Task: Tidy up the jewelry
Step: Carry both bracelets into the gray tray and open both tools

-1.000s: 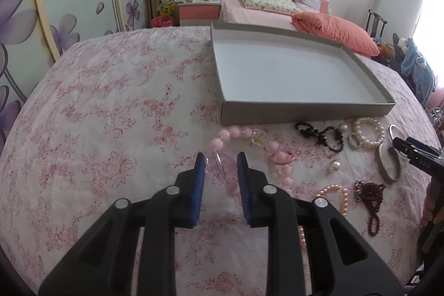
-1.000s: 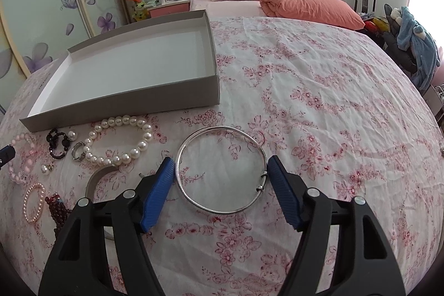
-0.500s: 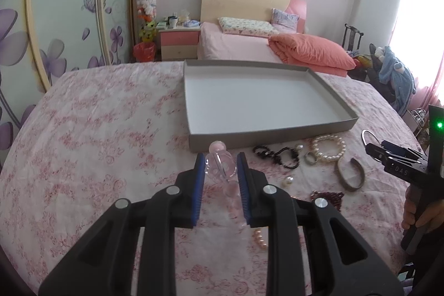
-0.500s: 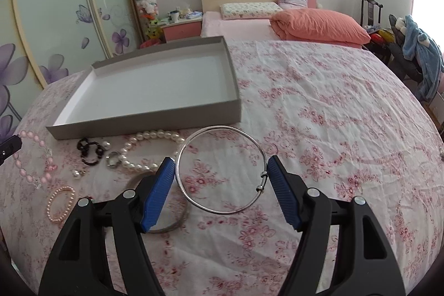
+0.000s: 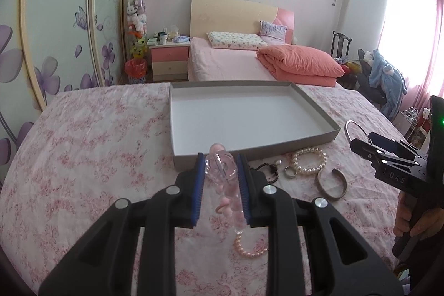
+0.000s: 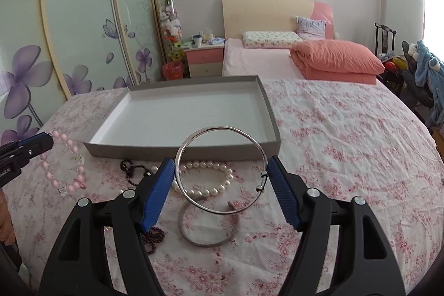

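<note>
Step in hand: carry phase. Both pieces are off the bed, neither is in the grey tray (image 5: 251,149) yet.

Left gripper (image 5: 221,167): jaws narrow, pinching the pink bead necklace (image 5: 222,171) at its clear charm; the rest of the strand hangs below the jaws, clear of the flowered bedspread (image 5: 83,157). Seen from the right wrist view as a loop dangling at far left.

Right gripper (image 6: 222,175): jaws spread wide, pressing on either side of the silver bangle (image 6: 220,168), which is held tilted in front of the tray's near wall.

Tray: empty, sits just beyond the loose pieces.

Next move, as I judge it: bring each gripper forward over the near wall, lower, then release. The hanging strand needs enough height to clear the wall or it may snag. The bangle is thin and round, so it could slip or roll on release; set it low and flat.

Count on the bedspread:
- white pearl bracelet (image 6: 205,179), one
- open grey cuff (image 6: 208,229), one
- small ring (image 5: 290,171), one
- black beaded piece (image 6: 136,172), one
- pink pearl bracelet (image 5: 249,247), one
- dark red beaded piece (image 6: 154,237), one, partly hidden

Held: two. Tray: one. Small earrings or studs, if any, too small to tell.
</note>
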{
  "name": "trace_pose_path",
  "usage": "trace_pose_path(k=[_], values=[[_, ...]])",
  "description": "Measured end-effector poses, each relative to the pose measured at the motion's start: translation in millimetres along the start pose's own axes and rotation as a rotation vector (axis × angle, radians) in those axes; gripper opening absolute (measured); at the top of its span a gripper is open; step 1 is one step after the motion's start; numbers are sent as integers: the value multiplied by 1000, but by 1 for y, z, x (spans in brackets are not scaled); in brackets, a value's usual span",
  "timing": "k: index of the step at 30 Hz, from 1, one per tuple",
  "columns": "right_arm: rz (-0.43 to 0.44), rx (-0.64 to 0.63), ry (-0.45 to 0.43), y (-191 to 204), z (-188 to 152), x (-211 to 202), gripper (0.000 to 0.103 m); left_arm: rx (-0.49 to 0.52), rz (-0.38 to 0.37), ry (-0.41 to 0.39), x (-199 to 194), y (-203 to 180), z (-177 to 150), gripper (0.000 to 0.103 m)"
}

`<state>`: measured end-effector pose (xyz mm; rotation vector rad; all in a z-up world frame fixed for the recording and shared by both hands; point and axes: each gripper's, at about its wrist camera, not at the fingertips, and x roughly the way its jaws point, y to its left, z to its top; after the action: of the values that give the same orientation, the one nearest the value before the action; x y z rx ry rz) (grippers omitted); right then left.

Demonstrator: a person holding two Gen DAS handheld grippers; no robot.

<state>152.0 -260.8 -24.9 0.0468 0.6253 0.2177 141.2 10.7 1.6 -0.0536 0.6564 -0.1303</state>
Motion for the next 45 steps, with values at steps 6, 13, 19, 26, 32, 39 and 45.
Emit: trace_pose_path(k=[6,13,19,26,32,39,45], values=[[4,-15,-74,9,17,-6,69,18,-3,-38,1,-10,18,24],[-9,-34,-191,17,41,-7,70,14,6,-98,11,-17,52,24],[-15,-37,-243,19,57,5,70,1,26,-128,30,-16,76,24],[-3,1,-206,3,74,49,70,-10,41,-104,69,-11,92,24],[-16,2,-97,-4,79,95,70,-23,53,-58,107,-4,97,24],[-27,-22,47,1,74,134,70,-40,72,-12,137,3,95,24],[-26,-18,54,-1,72,134,81,-35,74,-10,146,3,96,25]])
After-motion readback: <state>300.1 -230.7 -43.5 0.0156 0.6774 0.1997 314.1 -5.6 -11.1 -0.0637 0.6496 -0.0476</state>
